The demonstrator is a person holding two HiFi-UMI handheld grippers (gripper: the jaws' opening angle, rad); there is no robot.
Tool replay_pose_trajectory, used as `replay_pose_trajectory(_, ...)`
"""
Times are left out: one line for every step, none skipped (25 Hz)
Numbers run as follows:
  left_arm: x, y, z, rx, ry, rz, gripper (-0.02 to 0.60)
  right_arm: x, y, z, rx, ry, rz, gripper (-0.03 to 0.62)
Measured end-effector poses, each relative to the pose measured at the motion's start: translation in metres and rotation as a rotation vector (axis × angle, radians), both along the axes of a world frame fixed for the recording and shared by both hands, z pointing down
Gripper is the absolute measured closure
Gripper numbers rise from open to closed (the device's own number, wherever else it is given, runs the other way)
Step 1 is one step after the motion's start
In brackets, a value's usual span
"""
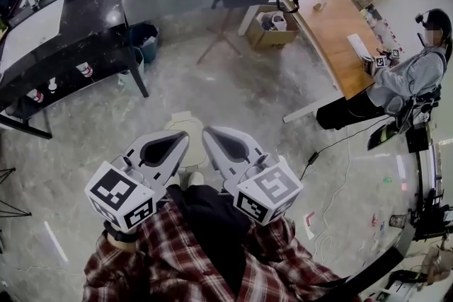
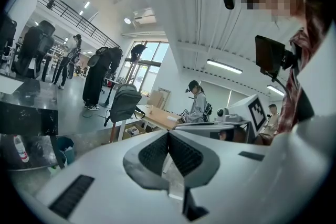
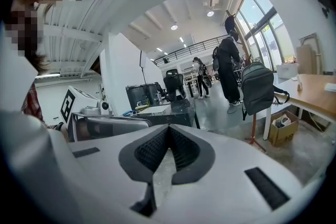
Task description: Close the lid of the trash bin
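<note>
Head view: grey concrete floor point(image 1: 233, 95), black glossy table point(image 1: 78, 18) well up-left of cream round-topped trash bin point(image 1: 182, 123). Bin stands on floor, partly under left gripper point(image 1: 180, 139) and right gripper point(image 1: 211, 134); both clenched, nothing between jaws.

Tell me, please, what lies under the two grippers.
A pale rounded top, likely the trash bin, shows between the left gripper and right gripper; they hide the rest.
</note>
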State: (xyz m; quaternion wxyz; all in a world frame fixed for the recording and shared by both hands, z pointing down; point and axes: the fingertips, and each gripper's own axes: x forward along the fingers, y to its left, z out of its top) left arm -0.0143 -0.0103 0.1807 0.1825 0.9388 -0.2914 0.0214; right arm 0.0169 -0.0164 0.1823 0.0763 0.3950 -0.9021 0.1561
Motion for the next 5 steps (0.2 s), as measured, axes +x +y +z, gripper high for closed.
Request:
replay_pose_trajectory(-0.0008,0.0002,0.0002,-0.001,0.001,0.001,0.569,-0.0012,0.0001,0.0002,0.000,-0.001,-0.001,0.582)
replay_pose_trajectory(-0.0015,0.0004,0.0003,-0.001,0.001,0.002,0.569,-0.0024,0.0002,0.0004,0.000,-0.002,-0.002,0.582)
replay_pose_trajectory(-0.0022,0.0005,0.0004,-0.001,0.001,0.003,0.569,-0.0035,0.0004,0.0007,0.000,-0.003,-0.003,0.582)
replay_pose_trajectory(-0.0029,0.0007,0.0005,-0.001,0.002,0.004,0.569,-0.0047,0.0006,0.0011,0.000,-0.004,-0.004,0.582)
replay_pose_trajectory(-0.0036,0.0009,0.0006,-0.001,0.002,0.005,0.569,-0.0059,0.0008,0.0015,-0.001,-0.004,-0.005,0.582)
